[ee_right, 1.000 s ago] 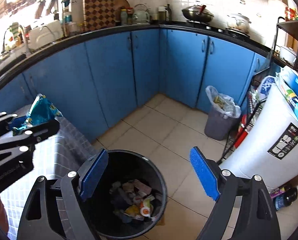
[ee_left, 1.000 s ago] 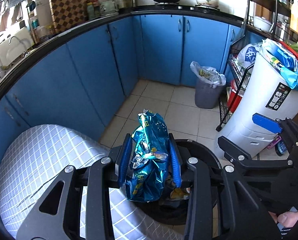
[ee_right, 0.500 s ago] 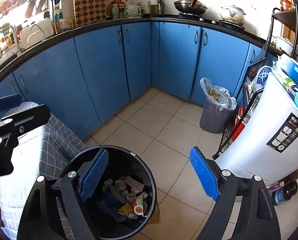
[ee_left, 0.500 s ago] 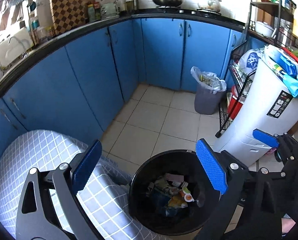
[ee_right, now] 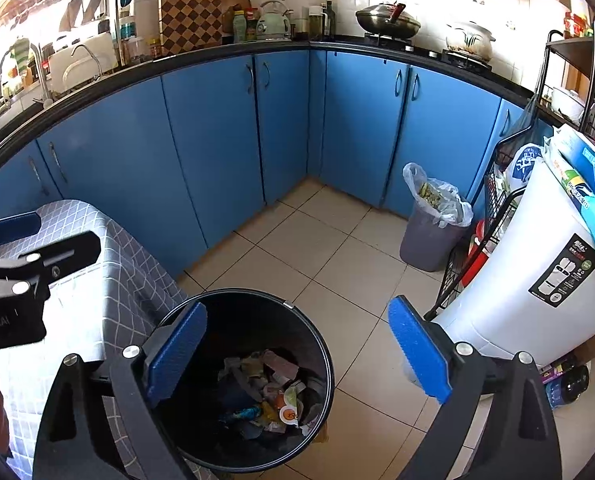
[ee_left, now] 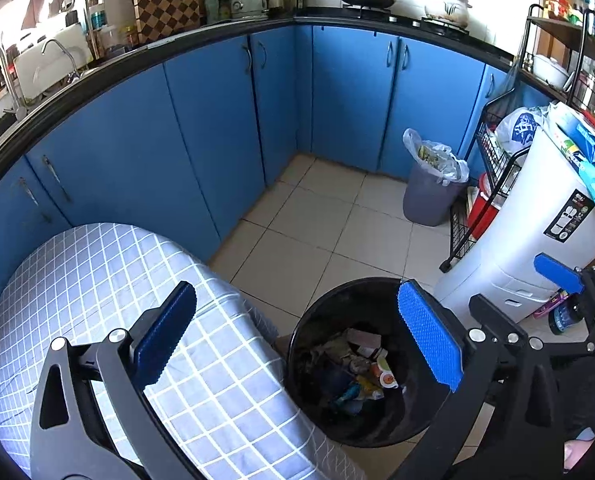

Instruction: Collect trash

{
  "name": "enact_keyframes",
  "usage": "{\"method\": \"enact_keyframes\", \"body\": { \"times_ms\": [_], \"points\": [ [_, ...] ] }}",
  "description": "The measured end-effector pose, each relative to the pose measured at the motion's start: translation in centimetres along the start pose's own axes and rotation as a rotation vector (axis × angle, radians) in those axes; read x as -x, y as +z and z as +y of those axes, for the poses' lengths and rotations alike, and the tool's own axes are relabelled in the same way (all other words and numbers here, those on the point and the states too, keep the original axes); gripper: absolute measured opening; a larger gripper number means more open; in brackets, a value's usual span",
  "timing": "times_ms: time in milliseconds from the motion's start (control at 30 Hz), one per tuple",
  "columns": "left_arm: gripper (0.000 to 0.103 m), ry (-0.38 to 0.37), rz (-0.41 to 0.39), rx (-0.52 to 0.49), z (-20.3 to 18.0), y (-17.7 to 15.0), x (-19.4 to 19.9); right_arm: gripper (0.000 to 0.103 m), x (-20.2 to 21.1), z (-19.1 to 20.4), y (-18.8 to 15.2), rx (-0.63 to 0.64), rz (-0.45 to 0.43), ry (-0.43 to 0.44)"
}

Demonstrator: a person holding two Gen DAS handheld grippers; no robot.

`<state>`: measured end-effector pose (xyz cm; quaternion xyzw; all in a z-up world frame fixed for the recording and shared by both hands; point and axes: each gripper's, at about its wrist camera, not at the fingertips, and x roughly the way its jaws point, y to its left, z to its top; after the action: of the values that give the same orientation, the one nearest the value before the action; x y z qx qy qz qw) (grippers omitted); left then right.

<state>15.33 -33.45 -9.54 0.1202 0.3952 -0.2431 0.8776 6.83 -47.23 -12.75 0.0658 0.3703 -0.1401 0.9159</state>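
Observation:
A round black trash bin (ee_left: 317,320) stands on the tiled floor beside the table, with several wrappers (ee_left: 361,368) lying in it; it also shows in the right wrist view (ee_right: 317,332). My left gripper (ee_left: 297,340) is open and empty, over the table edge and the bin's rim. My right gripper (ee_right: 297,352) is open and empty above the bin. The right gripper's blue finger (ee_left: 557,272) shows at the right of the left wrist view. The left gripper (ee_right: 13,240) shows at the left edge of the right wrist view.
A table with a grey checked cloth (ee_left: 97,280) stands left of the bin. Blue cabinets (ee_left: 217,128) line the back. A small grey lined bin (ee_left: 429,192), a wire rack (ee_left: 481,200) and a white container (ee_left: 537,240) stand at the right.
My left gripper held a blue snack bag over the bin, then opened; the bag now lies in the bin. The left gripper has drawn back toward the table. The right stays open.

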Motion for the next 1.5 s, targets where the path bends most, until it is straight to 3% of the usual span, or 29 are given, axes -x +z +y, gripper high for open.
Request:
{"method": "enact_keyframes", "body": {
  "times_ms": [867, 1367, 1500],
  "points": [
    [0.1, -0.001, 0.012, -0.032, -0.9, -0.7, 0.4, 0.09, 0.5, -0.3, -0.2, -0.002, -0.001, 0.01],
    [0.1, -0.045, 0.027, -0.05, -1.1, -1.0, 0.4, 0.09, 0.4, -0.4, -0.2, -0.003, 0.001, 0.015],
    [0.1, -0.012, 0.029, -0.066, -1.3, -1.1, 0.4, 0.09, 0.2, -0.4, -0.2, -0.002, 0.002, 0.014]
  ]
}}
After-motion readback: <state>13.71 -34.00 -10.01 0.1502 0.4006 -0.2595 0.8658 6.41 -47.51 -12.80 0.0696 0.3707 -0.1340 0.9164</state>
